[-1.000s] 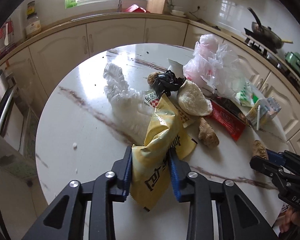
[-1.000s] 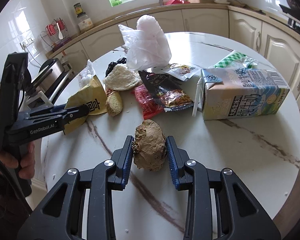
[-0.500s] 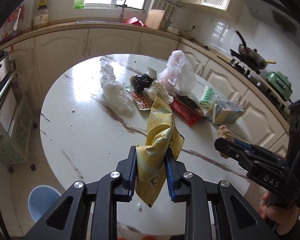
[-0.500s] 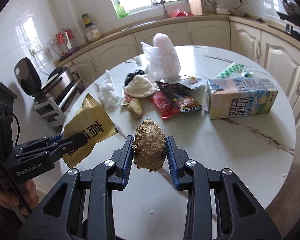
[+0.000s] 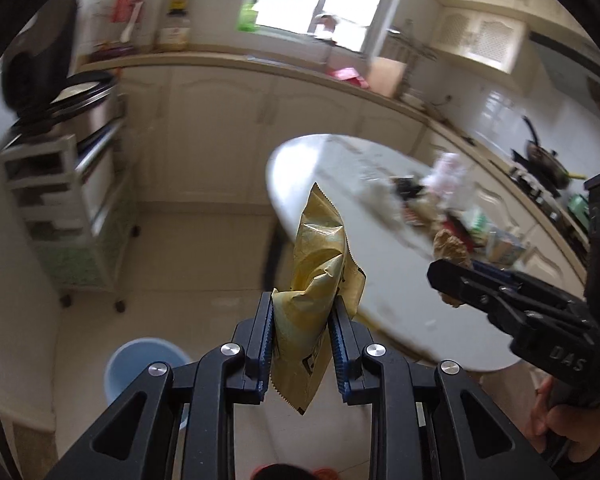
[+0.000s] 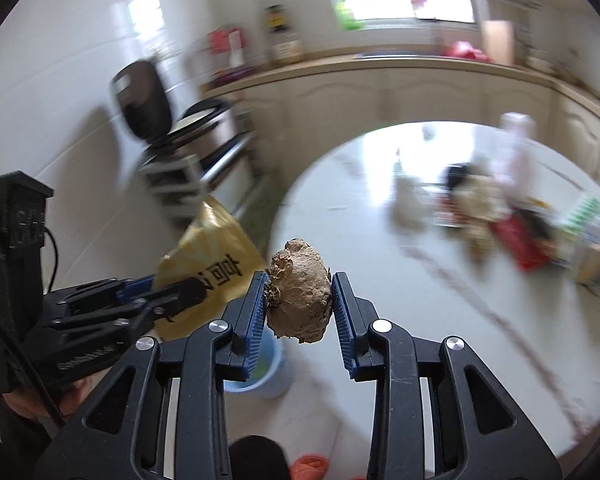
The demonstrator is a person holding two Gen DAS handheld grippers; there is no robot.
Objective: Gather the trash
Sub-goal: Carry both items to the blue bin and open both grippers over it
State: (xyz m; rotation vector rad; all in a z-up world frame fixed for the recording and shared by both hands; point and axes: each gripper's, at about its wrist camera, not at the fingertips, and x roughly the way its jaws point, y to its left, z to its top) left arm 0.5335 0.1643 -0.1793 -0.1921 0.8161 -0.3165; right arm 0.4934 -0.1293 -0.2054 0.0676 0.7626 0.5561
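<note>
My left gripper (image 5: 302, 320) is shut on a crumpled yellow snack bag (image 5: 318, 276), held in the air off the table's left edge, over the floor. My right gripper (image 6: 299, 302) is shut on a brown lumpy piece of ginger (image 6: 299, 296), lifted above the table's near edge. In the right wrist view the yellow snack bag (image 6: 212, 260) and the left gripper (image 6: 188, 294) show at the left. A light blue bin (image 5: 142, 364) stands on the floor below; the same blue bin (image 6: 266, 372) lies partly hidden behind my right fingers.
The round white marble table (image 5: 320, 176) holds a blurred pile of trash (image 6: 500, 216): wrappers, a plastic bag, a milk carton. A wheeled rack (image 5: 68, 208) with a cooker stands at the left wall. Cabinets (image 5: 260, 100) run along the back. A person's hand (image 5: 560, 420) grips the right tool.
Both grippers have swung left off the table with their loads and risen a little. The view now shows the floor and the blue bin instead of the tabletop.
</note>
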